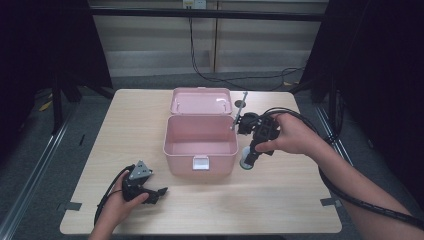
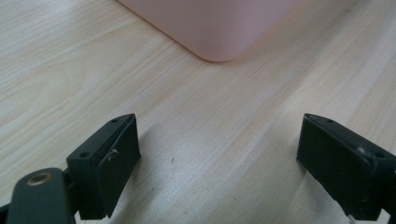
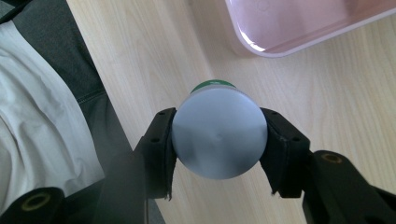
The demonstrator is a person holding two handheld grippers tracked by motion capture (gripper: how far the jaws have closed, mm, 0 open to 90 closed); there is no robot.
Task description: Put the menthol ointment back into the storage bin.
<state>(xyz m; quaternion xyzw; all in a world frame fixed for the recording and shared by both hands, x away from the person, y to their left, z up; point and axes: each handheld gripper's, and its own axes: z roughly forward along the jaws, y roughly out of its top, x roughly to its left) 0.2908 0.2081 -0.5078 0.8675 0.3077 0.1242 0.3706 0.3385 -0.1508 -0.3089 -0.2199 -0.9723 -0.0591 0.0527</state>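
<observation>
Worktop [image 1: 210, 210]: pale wood-grain laminate, smooth, rounded corners. On it sits a pink plastic box [image 1: 201, 144], matte, with softly rounded edges, its hinged lid thrown back flat behind it and a small pale latch on the front wall. The inside looks bare as far as I can see.

My right gripper [image 1: 247, 159] points down beside the box's right front corner, jaws clamped on a small round container [image 1: 246, 161]. In the right gripper view the container [image 3: 219, 138] shows a flat, pale grey-white circular face, smooth, with a faint dimple at centre and a sliver of green rim behind it. The black pads press on its two sides; the container hangs over bare worktop, the box's curved rim close above it in that view. I cannot tell whether it touches the surface.

My left gripper [image 1: 156, 192] lies low on the near left of the worktop, grey three-cornered plate on top, cable looping back to my hand. In the left gripper view the left gripper [image 2: 219, 163] has its jaws well apart, with grain and soft shadow between them; the box's rounded corner [image 2: 219, 42] stands ahead, clear of the jaws.

Nearby: a thin upright metal rod [image 1: 242, 107] stands by the box's right rear, close to my right hand. Black cables trail on the floor beyond.
</observation>
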